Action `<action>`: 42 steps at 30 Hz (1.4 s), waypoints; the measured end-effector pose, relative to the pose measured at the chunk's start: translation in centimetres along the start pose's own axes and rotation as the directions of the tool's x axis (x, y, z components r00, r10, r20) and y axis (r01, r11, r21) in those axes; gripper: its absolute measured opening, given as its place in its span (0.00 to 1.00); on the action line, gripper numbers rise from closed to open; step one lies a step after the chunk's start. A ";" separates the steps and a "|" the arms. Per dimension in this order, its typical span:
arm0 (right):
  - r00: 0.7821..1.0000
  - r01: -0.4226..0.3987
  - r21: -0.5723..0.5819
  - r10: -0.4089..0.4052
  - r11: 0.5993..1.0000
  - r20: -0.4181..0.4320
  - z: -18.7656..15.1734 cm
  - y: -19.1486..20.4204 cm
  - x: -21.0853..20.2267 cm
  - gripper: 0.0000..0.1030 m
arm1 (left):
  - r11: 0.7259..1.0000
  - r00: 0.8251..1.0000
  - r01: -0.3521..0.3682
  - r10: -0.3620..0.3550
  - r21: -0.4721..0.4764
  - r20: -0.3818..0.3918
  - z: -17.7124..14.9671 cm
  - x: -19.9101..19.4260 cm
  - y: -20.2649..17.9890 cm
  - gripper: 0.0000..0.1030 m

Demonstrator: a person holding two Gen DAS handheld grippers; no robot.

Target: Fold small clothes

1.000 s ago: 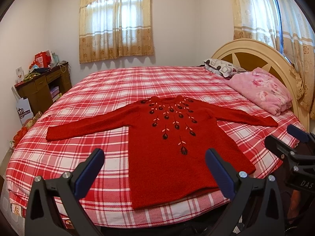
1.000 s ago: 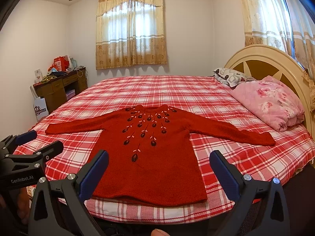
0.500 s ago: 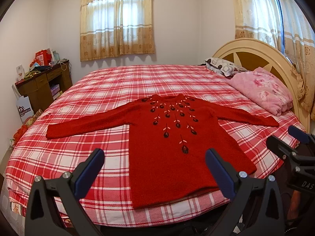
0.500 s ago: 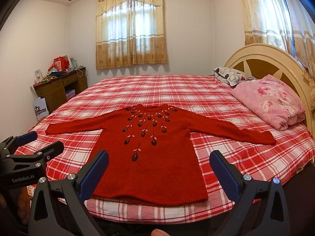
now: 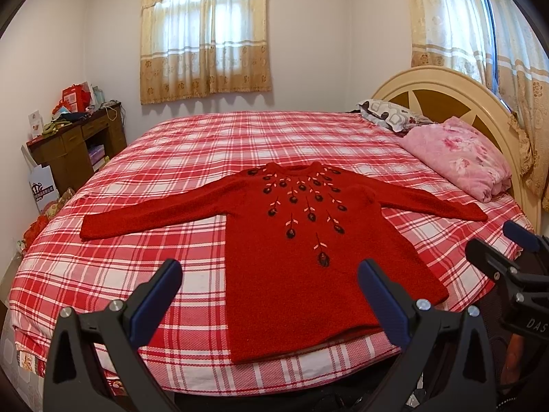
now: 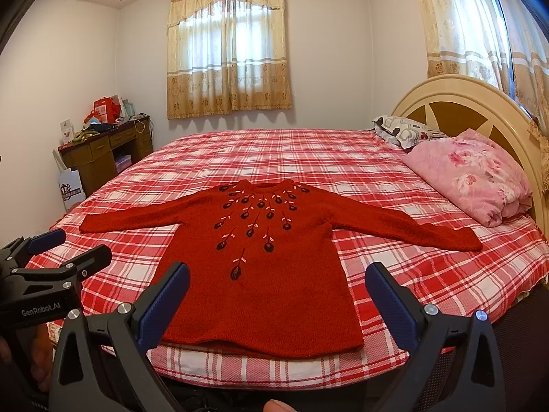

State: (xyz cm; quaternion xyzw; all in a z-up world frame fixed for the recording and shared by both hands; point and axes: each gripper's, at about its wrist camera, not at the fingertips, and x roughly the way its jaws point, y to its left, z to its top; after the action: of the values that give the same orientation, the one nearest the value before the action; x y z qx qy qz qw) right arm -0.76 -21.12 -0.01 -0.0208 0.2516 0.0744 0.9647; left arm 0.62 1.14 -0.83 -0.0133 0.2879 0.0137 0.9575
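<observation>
A small red knit sweater (image 5: 308,257) (image 6: 267,274) with dark embroidered flowers lies flat on the red plaid bed (image 5: 137,257) (image 6: 411,267), front up, both sleeves spread out sideways, hem toward me. My left gripper (image 5: 267,292) hangs open off the bed's near edge, short of the hem, nothing between its blue pads. My right gripper (image 6: 276,292) is open too, just before the hem. Each gripper shows at the edge of the other's view: the right gripper (image 5: 504,250) to the right, the left gripper (image 6: 68,250) to the left.
A pink floral quilt (image 5: 459,161) and a patterned pillow (image 5: 391,116) lie by the cream headboard (image 5: 446,92) at the right. A cluttered brown desk (image 5: 75,140) stands at the left wall. A curtained window (image 5: 206,34) is behind the bed.
Both views have risen and tipped slightly, so the sweater sits a little lower in them. The sweater itself has not moved, and both grippers stay open.
</observation>
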 end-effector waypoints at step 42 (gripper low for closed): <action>0.962 0.187 0.046 -0.174 0.981 -0.208 -1.3 -10.7 15.2 0.99 | 0.994 0.985 -0.056 0.071 0.098 -0.160 0.1 13.3 -0.4 1.00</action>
State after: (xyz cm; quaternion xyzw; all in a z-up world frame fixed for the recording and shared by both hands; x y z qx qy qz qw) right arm 13.37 -29.74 -8.52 -0.0198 0.3482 -0.0247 0.9369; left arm 11.76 0.97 -8.08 0.0394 0.3660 0.0296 0.9293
